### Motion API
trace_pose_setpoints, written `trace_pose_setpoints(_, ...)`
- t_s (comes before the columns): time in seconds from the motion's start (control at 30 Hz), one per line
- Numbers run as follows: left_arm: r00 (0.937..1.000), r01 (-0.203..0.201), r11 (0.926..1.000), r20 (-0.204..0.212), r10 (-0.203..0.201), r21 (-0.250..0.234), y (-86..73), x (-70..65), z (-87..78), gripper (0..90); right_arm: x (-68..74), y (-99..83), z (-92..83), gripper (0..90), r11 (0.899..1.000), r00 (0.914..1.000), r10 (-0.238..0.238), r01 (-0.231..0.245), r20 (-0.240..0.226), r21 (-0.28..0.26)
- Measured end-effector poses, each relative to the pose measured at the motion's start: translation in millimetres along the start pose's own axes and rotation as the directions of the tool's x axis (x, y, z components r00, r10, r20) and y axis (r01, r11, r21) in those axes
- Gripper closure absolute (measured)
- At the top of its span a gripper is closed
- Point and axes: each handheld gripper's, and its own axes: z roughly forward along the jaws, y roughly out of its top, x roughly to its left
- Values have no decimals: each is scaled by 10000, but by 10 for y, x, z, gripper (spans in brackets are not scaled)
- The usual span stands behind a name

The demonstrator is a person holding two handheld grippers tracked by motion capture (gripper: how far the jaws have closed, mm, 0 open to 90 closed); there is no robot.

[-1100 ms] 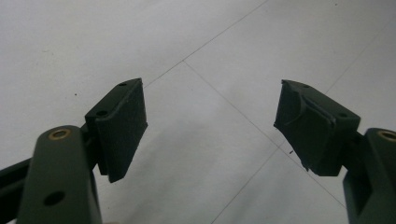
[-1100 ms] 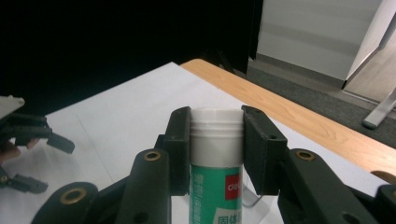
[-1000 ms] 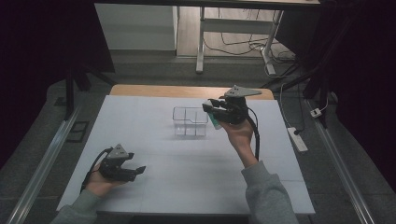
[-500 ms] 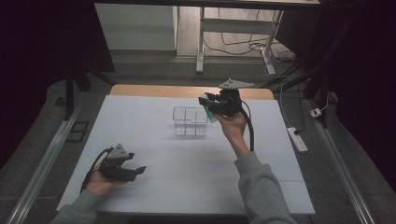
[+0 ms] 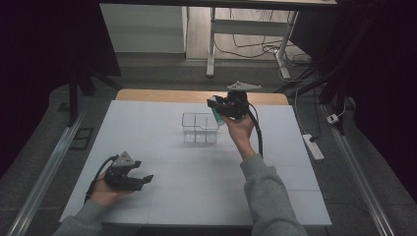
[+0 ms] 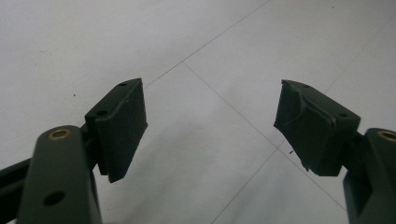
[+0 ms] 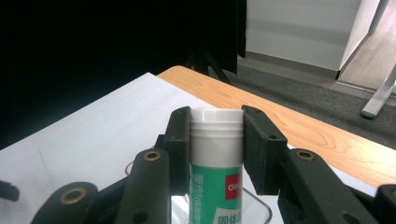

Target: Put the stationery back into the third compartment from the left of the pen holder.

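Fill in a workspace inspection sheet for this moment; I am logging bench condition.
Surface: white table top, faint seams, wooden edge at the far side.
Job's things: green-and-white glue stick; clear divided box mid-table.
Clutter: nothing seen.
Grippers: right gripper shut on the glue stick beside the box; left gripper open, nothing between its pads, low over the table.
Cables: one trails from each gripper; more on the floor beyond.
Surroundings: power strip on the floor at right, dark curtains, desk legs.
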Motion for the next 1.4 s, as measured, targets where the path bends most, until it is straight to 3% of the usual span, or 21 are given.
trace_pose_setpoints(0.6,10000,21,10000,10,-21,21,-12,17,-2,246,-52,-110,343,636,9997,9996,244,-245,124,89)
trace_pose_setpoints(0.67,10000,21,10000,10,-21,10,-14,18,-4,246,-55,-119,342,569,9997,9994,230,-231,240,35)
trace_pose_setpoints(0.73,10000,41,10000,11,-41,-12,-14,20,-6,246,-58,-116,325,468,9993,9988,351,-354,330,93)
trace_pose_setpoints(0.87,10000,19,10000,12,-19,4,-14,20,-3,246,-31,-109,249,424,9991,9995,135,-147,299,401)
trace_pose_setpoints(1.2,10000,84,9999,0,-84,-74,-12,21,-20,247,39,-147,-31,402,9966,9997,-90,108,-217,814)
trace_pose_setpoints(1.4,10000,77,10000,-11,-77,-62,-14,22,-18,247,81,-207,-227,394,9946,9990,-318,346,-301,983)
